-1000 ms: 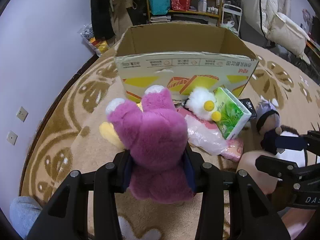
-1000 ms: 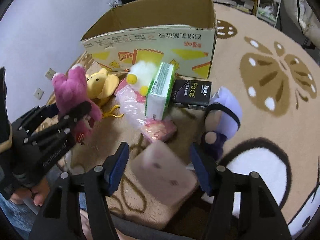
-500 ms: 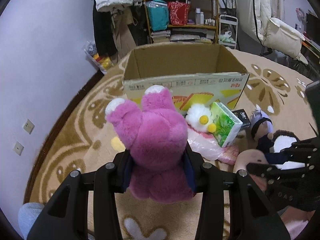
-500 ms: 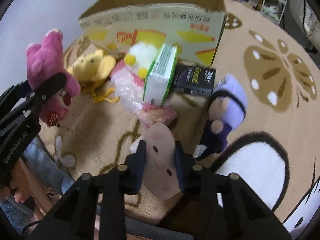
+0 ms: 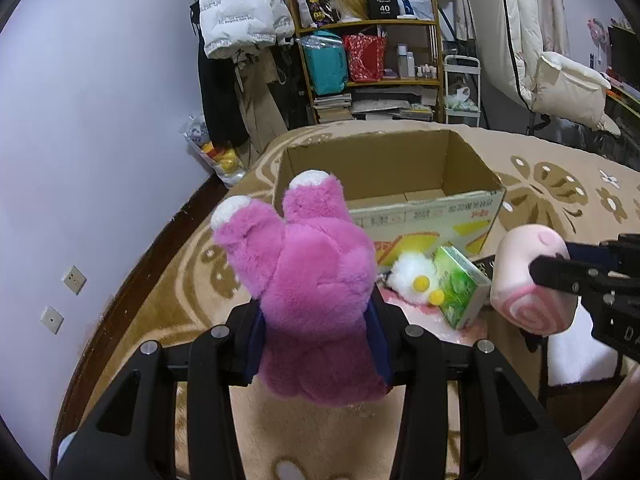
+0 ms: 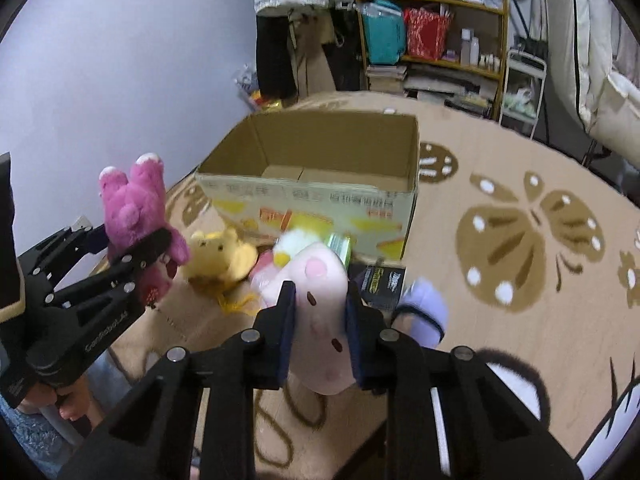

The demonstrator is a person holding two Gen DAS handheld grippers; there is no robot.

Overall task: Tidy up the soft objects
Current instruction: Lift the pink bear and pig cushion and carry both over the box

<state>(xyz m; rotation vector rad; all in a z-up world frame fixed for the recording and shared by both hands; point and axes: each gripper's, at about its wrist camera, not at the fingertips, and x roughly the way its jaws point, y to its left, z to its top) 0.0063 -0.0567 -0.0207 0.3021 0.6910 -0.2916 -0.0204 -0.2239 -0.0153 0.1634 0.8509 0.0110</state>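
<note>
My left gripper [image 5: 316, 320] is shut on a magenta plush bear [image 5: 308, 280] and holds it in the air before the open cardboard box [image 5: 384, 168]. It also shows in the right wrist view [image 6: 132, 216]. My right gripper [image 6: 320, 312] is shut on a pale pink plush pig [image 6: 320, 304], lifted above the rug; the pig also shows in the left wrist view [image 5: 524, 280]. The box [image 6: 320, 160] looks empty inside.
On the rug in front of the box lie a yellow plush bear [image 6: 220, 256], a white fluffy toy [image 5: 412, 276], a green tissue pack [image 5: 460, 288], a black packet [image 6: 380, 284] and a purple-hatted doll [image 6: 424, 308]. Shelves [image 5: 372, 60] stand behind.
Both grippers have risen. The right gripper closed on the pink pig and lifted it off the rug. The magenta bear went higher, so the box interior shows.
</note>
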